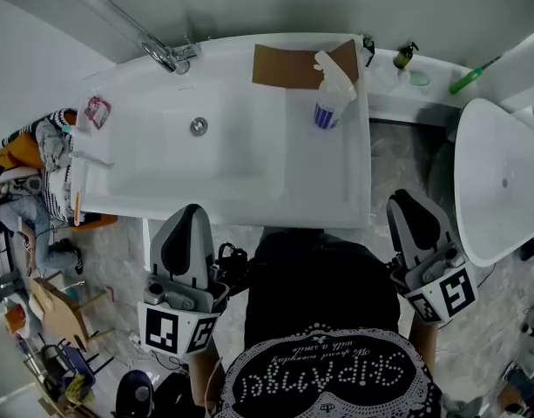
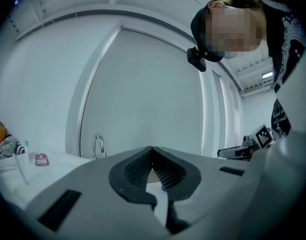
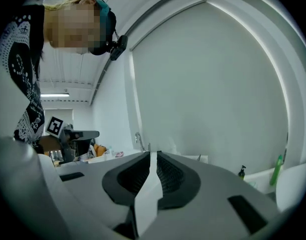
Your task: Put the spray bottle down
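Note:
The spray bottle (image 1: 332, 94), white with a blue label, stands upright on the right deck of the white sink (image 1: 249, 190), partly on a brown board (image 1: 288, 66). No gripper touches it. My left gripper (image 1: 190, 209) is held low in front of the sink's near edge, its jaws shut with nothing between them (image 2: 152, 149). My right gripper (image 1: 404, 197) hangs to the right of the sink, just past its near corner, also shut and empty (image 3: 153, 154). Both point level toward the wall. In the left gripper view a sliver of brown and blue shows through the gap below the closed tips.
A chrome faucet (image 1: 166, 55) sits at the sink's back left and a drain (image 1: 198, 126) in the bowl. A dark soap bottle (image 1: 405, 55) and a green toothbrush (image 1: 471, 77) lie on the ledge at back right. A white toilet (image 1: 493, 181) stands right; clutter lies on the floor left.

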`<action>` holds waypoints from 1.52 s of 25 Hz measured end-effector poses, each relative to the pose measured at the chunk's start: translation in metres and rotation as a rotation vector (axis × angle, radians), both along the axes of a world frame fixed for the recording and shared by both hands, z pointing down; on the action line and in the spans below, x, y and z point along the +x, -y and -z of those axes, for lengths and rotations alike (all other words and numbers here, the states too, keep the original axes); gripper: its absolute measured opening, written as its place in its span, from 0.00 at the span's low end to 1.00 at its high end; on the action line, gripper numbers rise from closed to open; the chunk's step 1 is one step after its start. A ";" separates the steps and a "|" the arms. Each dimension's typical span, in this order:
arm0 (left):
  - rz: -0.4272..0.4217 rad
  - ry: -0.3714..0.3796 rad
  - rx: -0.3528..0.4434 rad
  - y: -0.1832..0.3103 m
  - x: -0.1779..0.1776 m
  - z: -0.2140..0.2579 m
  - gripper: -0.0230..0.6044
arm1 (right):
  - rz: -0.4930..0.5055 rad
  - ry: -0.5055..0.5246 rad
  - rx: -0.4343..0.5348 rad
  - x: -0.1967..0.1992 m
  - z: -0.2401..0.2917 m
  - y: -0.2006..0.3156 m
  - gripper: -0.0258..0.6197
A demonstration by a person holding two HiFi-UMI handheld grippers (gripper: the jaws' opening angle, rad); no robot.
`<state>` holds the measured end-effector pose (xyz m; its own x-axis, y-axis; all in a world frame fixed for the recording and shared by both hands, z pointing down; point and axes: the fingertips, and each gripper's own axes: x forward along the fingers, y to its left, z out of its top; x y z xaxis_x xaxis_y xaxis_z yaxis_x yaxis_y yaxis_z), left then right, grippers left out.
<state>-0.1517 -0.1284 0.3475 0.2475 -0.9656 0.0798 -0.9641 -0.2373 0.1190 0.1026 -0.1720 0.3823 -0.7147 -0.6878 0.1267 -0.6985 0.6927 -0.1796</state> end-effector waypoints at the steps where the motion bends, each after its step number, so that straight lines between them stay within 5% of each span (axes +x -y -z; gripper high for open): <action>1: -0.003 0.002 0.001 0.001 0.002 0.000 0.04 | 0.018 -0.006 -0.002 -0.001 -0.001 -0.001 0.09; 10: -0.033 0.016 0.002 0.007 0.016 -0.001 0.04 | -0.048 -0.136 0.081 0.006 -0.001 0.005 0.09; 38: -0.045 0.010 0.021 0.015 0.026 0.002 0.04 | -0.019 -0.142 0.070 -0.005 -0.003 0.009 0.09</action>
